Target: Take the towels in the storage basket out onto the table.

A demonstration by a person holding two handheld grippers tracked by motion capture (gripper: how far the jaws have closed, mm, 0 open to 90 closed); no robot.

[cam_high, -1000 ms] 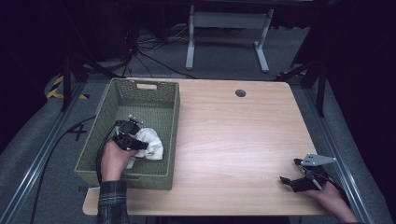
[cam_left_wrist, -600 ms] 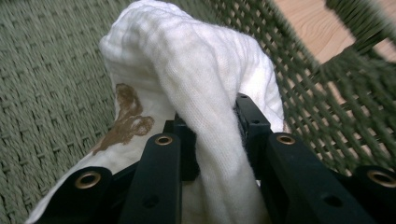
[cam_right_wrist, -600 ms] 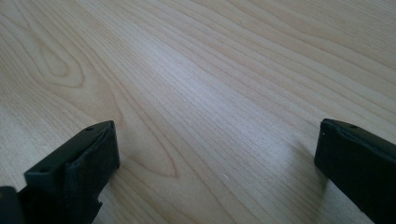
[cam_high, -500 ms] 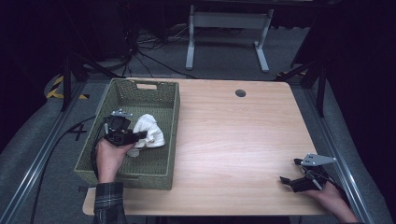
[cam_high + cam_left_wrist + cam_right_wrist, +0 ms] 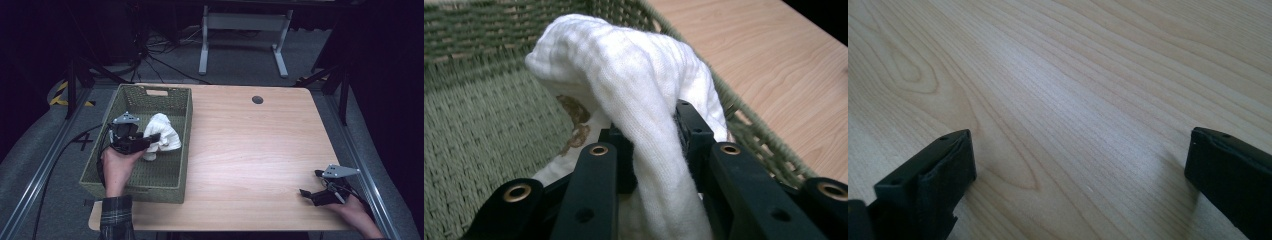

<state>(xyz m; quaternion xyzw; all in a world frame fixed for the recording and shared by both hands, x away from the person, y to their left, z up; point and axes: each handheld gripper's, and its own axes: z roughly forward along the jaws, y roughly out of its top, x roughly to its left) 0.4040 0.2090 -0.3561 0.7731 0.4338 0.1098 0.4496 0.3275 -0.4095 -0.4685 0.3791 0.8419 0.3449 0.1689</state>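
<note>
A wooden table (image 5: pixel 250 150) is seen from above, with a person's two forearms reaching in from the near edge. Each hand holds a black two-jaw gripper.

At the left end of the table sits a green woven basket (image 5: pixel 177 150), long and rectangular, with a handle slot in its far wall. The left gripper (image 5: pixel 150 141) is inside the basket, raised above its floor, and its jaws are clamped on a white cloth (image 5: pixel 162 134). The cloth is bunched and hangs over the jaws in soft folds, lifted off the basket's woven bottom, close to the basket's right wall.

In the left gripper view, the cloth (image 5: pixel 634 95) drapes between and over the two black jaws, which press in on a thick fold of it from both sides. A small brown mark shows on the underside of the fabric. Behind it are the basket's woven floor and wall (image 5: pixel 484 125), and the bare tabletop (image 5: pixel 774 75) beyond the rim.

The right gripper (image 5: pixel 312 195) rests low at the table's near right corner, well apart from the basket, a grey three-cornered plate on top of it. In the right gripper view its jaws stand wide apart with nothing between them, just bare wood grain (image 5: pixel 1073 115) underneath.

A small dark round hole (image 5: pixel 257 99) sits near the far edge of the table.
</note>
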